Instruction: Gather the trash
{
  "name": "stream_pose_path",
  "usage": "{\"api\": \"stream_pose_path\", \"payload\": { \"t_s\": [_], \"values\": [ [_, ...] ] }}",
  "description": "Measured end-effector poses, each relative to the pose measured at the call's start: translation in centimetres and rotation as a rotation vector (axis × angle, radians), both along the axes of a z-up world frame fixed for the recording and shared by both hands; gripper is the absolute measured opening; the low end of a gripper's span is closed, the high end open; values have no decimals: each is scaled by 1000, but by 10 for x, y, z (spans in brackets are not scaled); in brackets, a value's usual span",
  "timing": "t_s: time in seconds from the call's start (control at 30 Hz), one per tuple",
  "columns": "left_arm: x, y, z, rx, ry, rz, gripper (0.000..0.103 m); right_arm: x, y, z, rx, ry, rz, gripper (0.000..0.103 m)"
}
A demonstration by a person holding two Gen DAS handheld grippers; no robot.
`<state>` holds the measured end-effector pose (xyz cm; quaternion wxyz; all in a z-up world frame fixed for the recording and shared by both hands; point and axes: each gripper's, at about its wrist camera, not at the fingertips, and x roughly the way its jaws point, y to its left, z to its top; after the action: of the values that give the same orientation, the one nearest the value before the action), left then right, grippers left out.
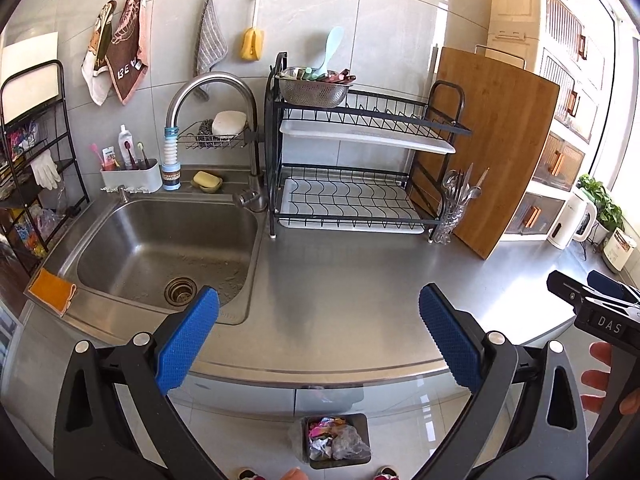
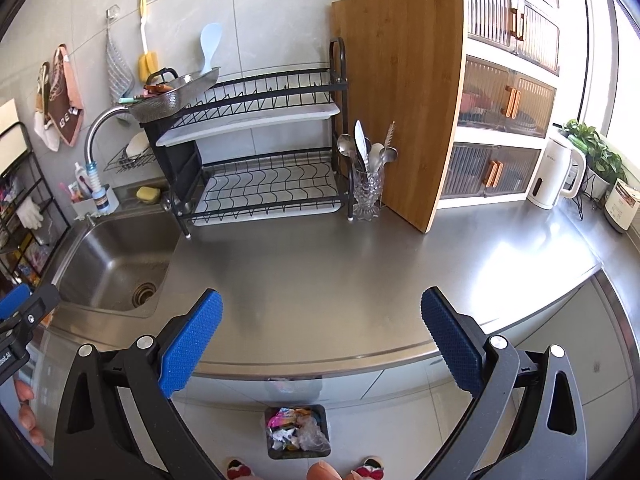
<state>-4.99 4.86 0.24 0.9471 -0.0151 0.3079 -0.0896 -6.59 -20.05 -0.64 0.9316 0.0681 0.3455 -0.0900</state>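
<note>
Left gripper [image 1: 319, 312] and right gripper [image 2: 322, 312] level above countertop [image 2: 320, 280], jaws spread

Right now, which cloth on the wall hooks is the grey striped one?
The grey striped cloth hangs beside the yellow sponge brush; the two cloths left of it are brown-and-pink and cream.

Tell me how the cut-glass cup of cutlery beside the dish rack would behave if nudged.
The cut-glass cup holding spoons and a knife probably tips easily: tall cutlery stands well above its rim over a narrow foot. It likely slides on the smooth steel countertop. Being glass, it may chip if it falls against the leaning wooden cutting board.
</note>
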Motion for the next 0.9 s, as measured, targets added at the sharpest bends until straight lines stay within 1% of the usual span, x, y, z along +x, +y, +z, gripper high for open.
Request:
{"api": "stream_pose_path", "payload": {
  "t_s": [0.3, 0.9],
  "values": [
    [2, -6, 2, 11, 0, -14, 95, -3, 1, 10, -30, -24, -15, 100],
    [7, -10, 1, 10, 9, -17, 95, 1, 2, 11, -40, -19, -15, 100]
  ]
}}
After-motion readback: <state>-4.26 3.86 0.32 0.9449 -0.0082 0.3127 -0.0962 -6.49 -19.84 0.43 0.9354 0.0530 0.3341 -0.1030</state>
